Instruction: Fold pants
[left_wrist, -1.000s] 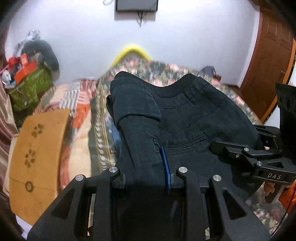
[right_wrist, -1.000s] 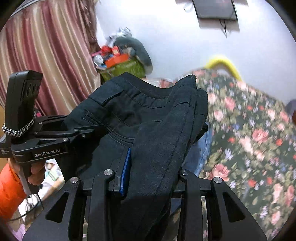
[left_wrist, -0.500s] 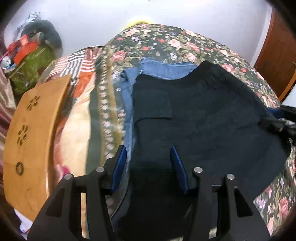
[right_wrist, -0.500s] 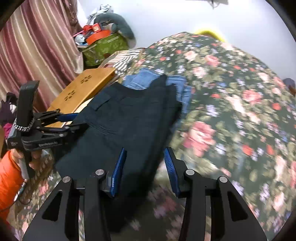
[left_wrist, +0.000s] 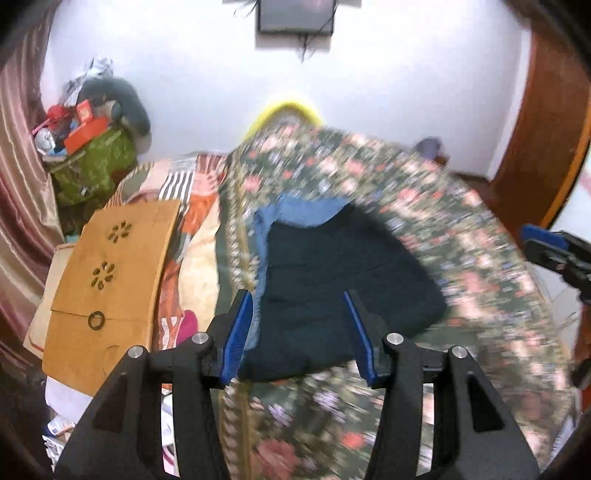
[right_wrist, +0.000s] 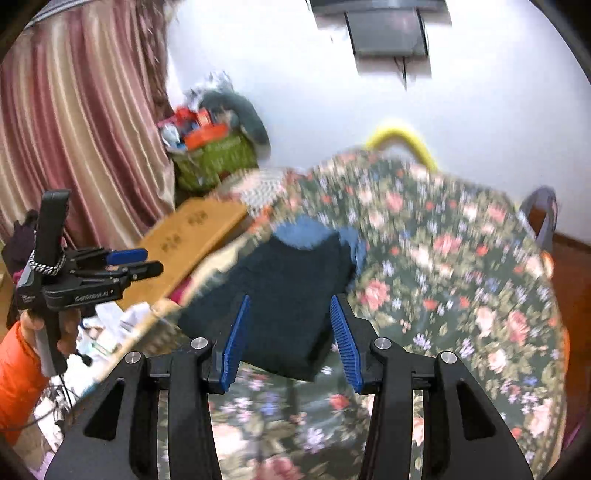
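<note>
The folded black pants (left_wrist: 332, 280) lie flat on the floral bedspread (left_wrist: 461, 236), on top of folded blue jeans (left_wrist: 306, 210). They also show in the right wrist view (right_wrist: 288, 295), with the jeans (right_wrist: 306, 234) peeking out behind. My left gripper (left_wrist: 301, 332) is open and empty, drawn back above the pants' near edge. My right gripper (right_wrist: 290, 339) is open and empty, also above the near edge. The left gripper appears at the left of the right wrist view (right_wrist: 125, 266), and the right gripper at the right edge of the left wrist view (left_wrist: 554, 251).
A wooden lap table (left_wrist: 110, 280) lies left of the bed on striped bedding. A green bag (left_wrist: 92, 166) with clutter stands by the curtain (right_wrist: 74, 129). A brown door (left_wrist: 546, 129) is at the right. A screen (left_wrist: 295, 16) hangs on the white wall.
Both grippers held the pants up, then laid them on the jeans and let go. Both have since opened wide and pulled back and up from the pile.
</note>
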